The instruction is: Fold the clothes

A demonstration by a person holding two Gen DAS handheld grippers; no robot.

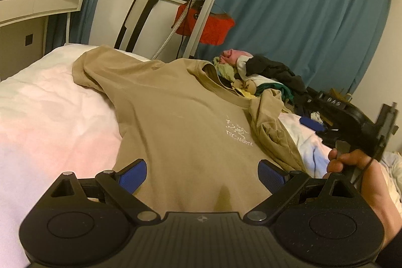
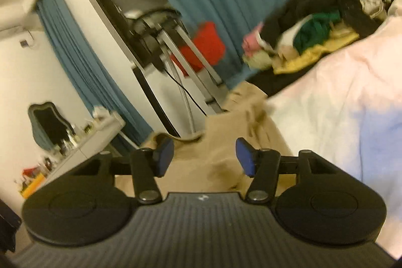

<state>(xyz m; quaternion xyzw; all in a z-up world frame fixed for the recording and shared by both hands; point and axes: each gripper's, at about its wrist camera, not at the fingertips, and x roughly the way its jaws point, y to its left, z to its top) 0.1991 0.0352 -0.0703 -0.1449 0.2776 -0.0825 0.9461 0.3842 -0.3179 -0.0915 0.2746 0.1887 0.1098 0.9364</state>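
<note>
a tan t-shirt (image 1: 176,117) lies front up across the white bed (image 1: 50,122), its collar toward the far edge and its hem toward the near edge, with a small white logo on the chest. one sleeve spreads out flat toward the bed's far left corner, while the other is bunched and rumpled on the right. beyond the collar, along the far edge, sits a pile of mixed clothes (image 1: 263,77), seemingly black, green, yellow, pink and white pieces, though the blur hides which is which.
</note>
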